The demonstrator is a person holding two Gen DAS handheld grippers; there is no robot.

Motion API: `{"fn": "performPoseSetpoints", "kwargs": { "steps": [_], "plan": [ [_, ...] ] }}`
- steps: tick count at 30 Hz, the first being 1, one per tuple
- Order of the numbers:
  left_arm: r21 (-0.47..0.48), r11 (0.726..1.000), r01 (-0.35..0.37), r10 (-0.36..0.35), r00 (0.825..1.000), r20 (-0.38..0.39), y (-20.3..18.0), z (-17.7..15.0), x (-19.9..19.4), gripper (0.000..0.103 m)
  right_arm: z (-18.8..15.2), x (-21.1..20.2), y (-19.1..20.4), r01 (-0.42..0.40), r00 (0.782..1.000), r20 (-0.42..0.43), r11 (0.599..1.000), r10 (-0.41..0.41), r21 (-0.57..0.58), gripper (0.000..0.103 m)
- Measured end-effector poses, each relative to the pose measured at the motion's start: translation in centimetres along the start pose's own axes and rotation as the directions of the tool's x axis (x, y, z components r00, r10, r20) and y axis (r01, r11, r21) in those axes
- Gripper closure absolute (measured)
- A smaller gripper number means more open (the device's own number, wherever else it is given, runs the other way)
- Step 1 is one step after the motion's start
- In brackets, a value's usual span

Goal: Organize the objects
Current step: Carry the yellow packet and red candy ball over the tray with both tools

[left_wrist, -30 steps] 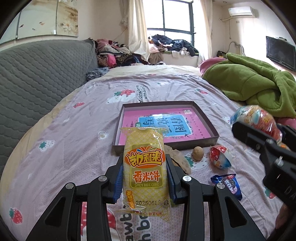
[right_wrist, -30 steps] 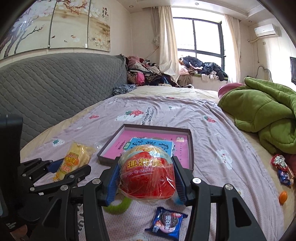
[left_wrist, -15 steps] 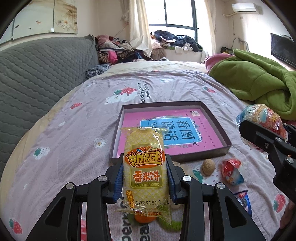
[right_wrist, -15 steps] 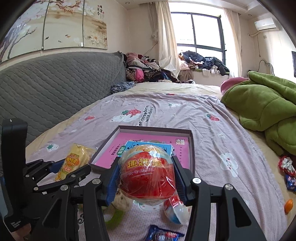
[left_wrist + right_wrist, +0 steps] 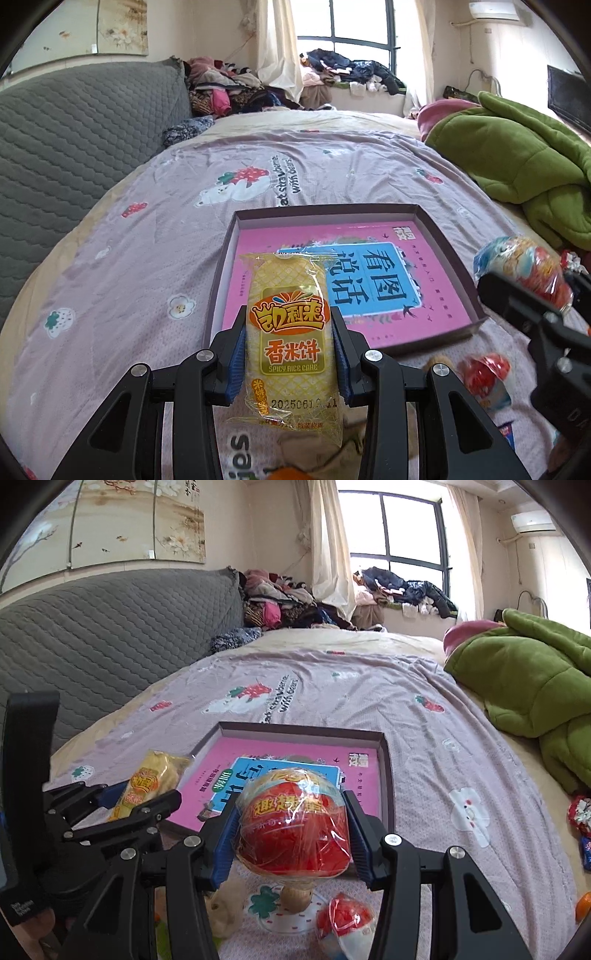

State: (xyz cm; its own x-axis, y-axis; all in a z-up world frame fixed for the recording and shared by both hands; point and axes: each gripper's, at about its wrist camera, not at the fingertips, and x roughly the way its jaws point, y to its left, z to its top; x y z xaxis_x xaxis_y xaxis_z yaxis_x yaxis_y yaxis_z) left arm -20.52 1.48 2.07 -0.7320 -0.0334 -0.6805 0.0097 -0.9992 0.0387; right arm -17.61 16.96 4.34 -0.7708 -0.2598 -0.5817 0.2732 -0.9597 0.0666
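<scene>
My left gripper [image 5: 290,354] is shut on a yellow rice cake packet [image 5: 290,332], held above the near left edge of the dark box lid [image 5: 448,338] with a pink book inside. My right gripper [image 5: 293,830] is shut on a round red snack ball in clear wrap [image 5: 293,829], held above the near edge of the same box lid [image 5: 388,775]. The left gripper with its packet [image 5: 147,786] shows at the left of the right wrist view. The right gripper with the ball [image 5: 528,266] shows at the right of the left wrist view.
On the bedsheet near the box lie a walnut [image 5: 297,897], a small red and white wrapped egg [image 5: 345,923], and more wrapped snacks at the right [image 5: 581,812]. A green quilt [image 5: 517,155] lies at the right. A grey headboard [image 5: 74,129] runs along the left.
Both grippers have moved forward toward the box lid, which now looks larger and closer. Each still holds its snack.
</scene>
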Motion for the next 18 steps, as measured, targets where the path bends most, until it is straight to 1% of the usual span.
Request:
{"fn": "performPoseSetpoints", "kwargs": {
  "steps": [4, 9, 11, 15, 18],
  "plan": [
    [0.003, 1.0, -0.001, 0.001, 1.0, -0.002, 0.2, 0.7, 1.3, 0.063, 0.5, 1.9, -0.3, 0.002, 1.0, -0.028, 1.0, -0.002, 0.014, 0.051],
    [-0.008, 1.0, -0.005, 0.005, 1.0, -0.001, 1.0, 1.5, 2.9, 0.063, 1.4, 3.2, -0.5, 0.009, 1.0, -0.006, 0.999, -0.008, 0.032, 0.051],
    [-0.006, 1.0, -0.007, 0.007, 1.0, -0.009, 1.2, 1.8, 3.8, 0.063, 1.6, 4.0, -0.6, 0.013, 1.0, -0.016, 0.999, -0.013, 0.042, 0.051],
    [0.0, 1.0, -0.016, 0.016, 0.999, -0.047, 1.3, 2.1, 5.9, 0.063, 1.9, 5.8, -0.6, 0.035, 0.998, -0.043, 0.999, -0.034, 0.017, 0.051],
    [-0.005, 1.0, -0.003, 0.002, 0.996, -0.088, 1.5, 1.8, 7.3, 0.063, 1.9, 7.3, -0.5, 0.055, 0.995, -0.083, 0.998, -0.055, 0.002, 0.051]
  ]
}}
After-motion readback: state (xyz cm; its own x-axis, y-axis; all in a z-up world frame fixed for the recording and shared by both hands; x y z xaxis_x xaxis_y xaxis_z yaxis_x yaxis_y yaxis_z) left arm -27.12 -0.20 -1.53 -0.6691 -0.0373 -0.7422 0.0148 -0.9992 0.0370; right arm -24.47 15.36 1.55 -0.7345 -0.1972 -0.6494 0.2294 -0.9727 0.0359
